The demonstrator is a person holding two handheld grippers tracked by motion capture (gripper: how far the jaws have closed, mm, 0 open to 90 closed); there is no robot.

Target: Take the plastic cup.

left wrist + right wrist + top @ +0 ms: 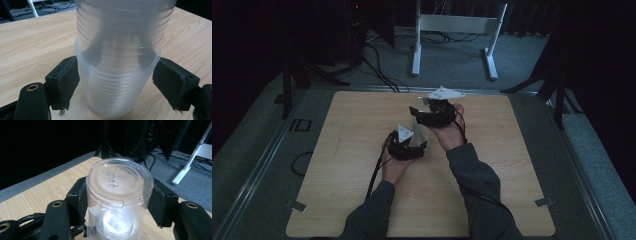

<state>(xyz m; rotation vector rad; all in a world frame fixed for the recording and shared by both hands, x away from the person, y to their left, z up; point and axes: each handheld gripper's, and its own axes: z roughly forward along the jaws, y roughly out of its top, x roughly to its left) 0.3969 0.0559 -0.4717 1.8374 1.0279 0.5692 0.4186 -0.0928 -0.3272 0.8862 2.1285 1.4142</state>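
1. Two clear ribbed plastic cups meet mouth to mouth near the middle of the tabletop [352, 165]: the lower cup [116, 92] stands upright on the wood, and the upper cup [122, 27] sits inverted over it, its rim sleeved just around the lower one's.
2. My left hand-held gripper [116, 85] is closed on the lower cup, one black pad [66, 80] pressed against each side just under the joined rims.
3. My right hand-held gripper [120, 200] clamps the upper cup [120, 195] near its embossed base, which faces up.
4. Seen from above, my right hand-held gripper [424, 114] sits just beyond my left hand-held gripper [412, 142], both over the tabletop's centre.
5. Beyond the tabletop's far edge, a white frame [455, 30] stands on grey carpet.
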